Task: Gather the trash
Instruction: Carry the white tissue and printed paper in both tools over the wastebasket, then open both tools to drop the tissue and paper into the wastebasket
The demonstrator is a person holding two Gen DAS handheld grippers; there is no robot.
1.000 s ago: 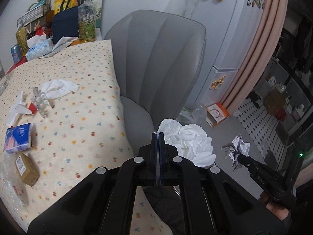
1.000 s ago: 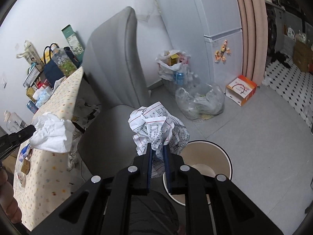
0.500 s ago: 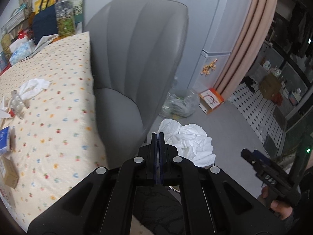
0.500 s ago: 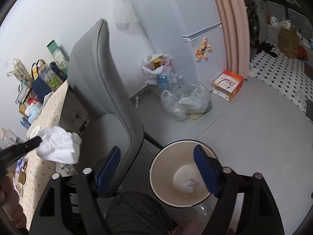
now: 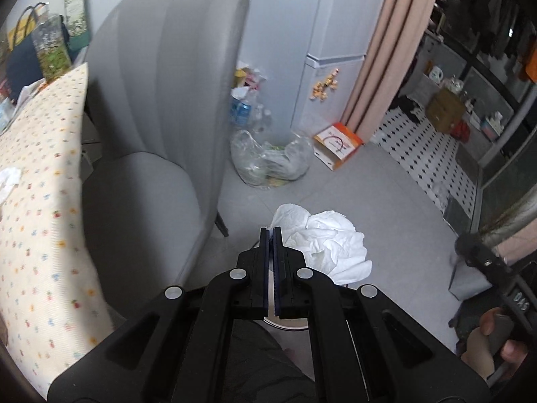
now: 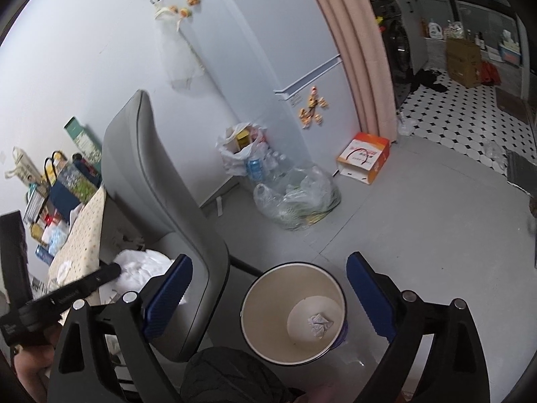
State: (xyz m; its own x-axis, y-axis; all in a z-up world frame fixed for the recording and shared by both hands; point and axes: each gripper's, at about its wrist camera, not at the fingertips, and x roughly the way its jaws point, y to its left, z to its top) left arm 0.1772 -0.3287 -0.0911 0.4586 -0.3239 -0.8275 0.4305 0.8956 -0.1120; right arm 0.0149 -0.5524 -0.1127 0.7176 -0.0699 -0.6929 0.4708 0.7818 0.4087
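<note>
With a crumpled paper (image 6: pixel 318 325) already lying in the bin (image 6: pixel 292 312) beneath the spread, empty right gripper (image 6: pixel 268 297), the left gripper (image 5: pixel 272 235) pinched a white tissue wad (image 5: pixel 327 243) beside the grey chair (image 5: pixel 161 107), which likely needed carrying over the bin before letting go.

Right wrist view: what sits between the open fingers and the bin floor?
Nothing blocks it. In the right wrist view the right gripper is open above the trash bin, whose floor holds only one crumpled paper ball.
</note>
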